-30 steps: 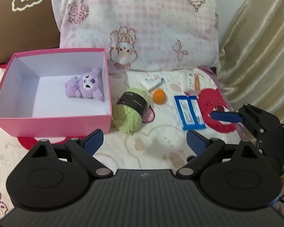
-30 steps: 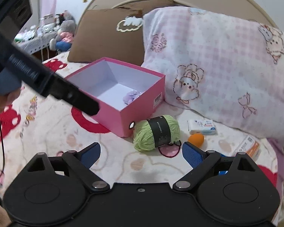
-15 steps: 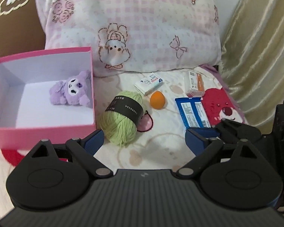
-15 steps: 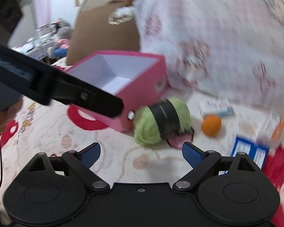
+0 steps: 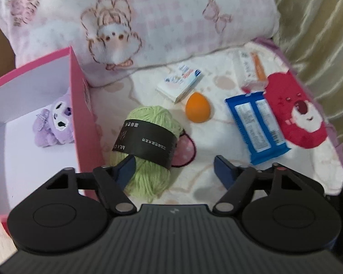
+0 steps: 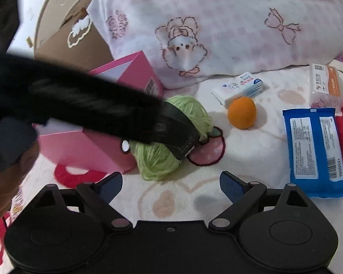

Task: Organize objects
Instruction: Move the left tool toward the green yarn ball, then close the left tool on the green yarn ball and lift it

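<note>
Only the left wrist view looks into the open pink cardboard box [image 5: 84, 123], which holds 1 purple plush toy [image 5: 53, 123]. The right wrist view shows a hand [image 6: 9, 178]. The left gripper [image 5: 173, 169], jaws just narrowing, straddles the green yarn ball [image 5: 148, 159] beside the box, right pad clear. The right gripper [image 6: 171, 183] gapes empty.

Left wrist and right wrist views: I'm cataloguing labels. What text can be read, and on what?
"MILK C", cut off: green yarn ball, on its black band.
Blue packet: print and barcode too small.
White tissue pack: blurred.
Orange-and-white packet: too small.
Pink box, barcode label: unreadable.
</note>
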Action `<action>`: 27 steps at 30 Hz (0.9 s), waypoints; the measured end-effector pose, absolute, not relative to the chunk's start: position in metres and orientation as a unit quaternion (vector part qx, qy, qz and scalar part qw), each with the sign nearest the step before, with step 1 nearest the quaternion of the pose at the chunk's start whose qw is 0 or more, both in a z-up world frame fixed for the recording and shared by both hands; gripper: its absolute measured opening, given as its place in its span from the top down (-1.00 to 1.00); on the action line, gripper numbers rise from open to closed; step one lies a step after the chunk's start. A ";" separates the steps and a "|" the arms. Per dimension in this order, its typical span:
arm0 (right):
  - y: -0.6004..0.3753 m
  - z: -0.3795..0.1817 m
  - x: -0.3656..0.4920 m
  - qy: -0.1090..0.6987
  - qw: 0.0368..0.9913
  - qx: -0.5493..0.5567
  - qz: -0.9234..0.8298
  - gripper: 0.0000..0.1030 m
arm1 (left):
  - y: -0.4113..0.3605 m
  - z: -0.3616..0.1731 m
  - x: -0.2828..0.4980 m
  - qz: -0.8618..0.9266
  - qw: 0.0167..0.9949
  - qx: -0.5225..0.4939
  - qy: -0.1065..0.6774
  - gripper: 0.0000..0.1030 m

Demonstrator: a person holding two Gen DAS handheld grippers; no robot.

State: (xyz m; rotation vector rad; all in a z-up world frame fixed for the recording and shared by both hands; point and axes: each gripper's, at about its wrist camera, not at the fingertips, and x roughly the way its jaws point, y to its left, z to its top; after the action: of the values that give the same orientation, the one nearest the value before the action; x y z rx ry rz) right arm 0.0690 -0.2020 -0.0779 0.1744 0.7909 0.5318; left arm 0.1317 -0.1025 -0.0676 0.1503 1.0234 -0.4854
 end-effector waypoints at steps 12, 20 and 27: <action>-0.184 -0.098 0.096 0.387 0.871 0.124 0.278 -0.39 | -0.105 -0.079 0.160 -0.227 0.814 0.049 0.532 -0.01; -0.191 -0.097 0.102 0.393 0.874 0.121 0.259 0.30 | -0.106 -0.088 0.160 -0.229 0.793 0.006 0.565 0.04; -0.202 -0.084 0.103 0.401 0.873 0.113 0.253 0.68 | -0.106 -0.081 0.157 -0.253 0.792 -0.038 0.554 0.05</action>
State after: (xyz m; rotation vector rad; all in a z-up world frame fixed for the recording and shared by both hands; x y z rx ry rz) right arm 0.1033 -0.2024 -0.0836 0.2368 0.8381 0.5289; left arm 0.1568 -0.1064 -0.0810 -0.0809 1.1917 -0.5448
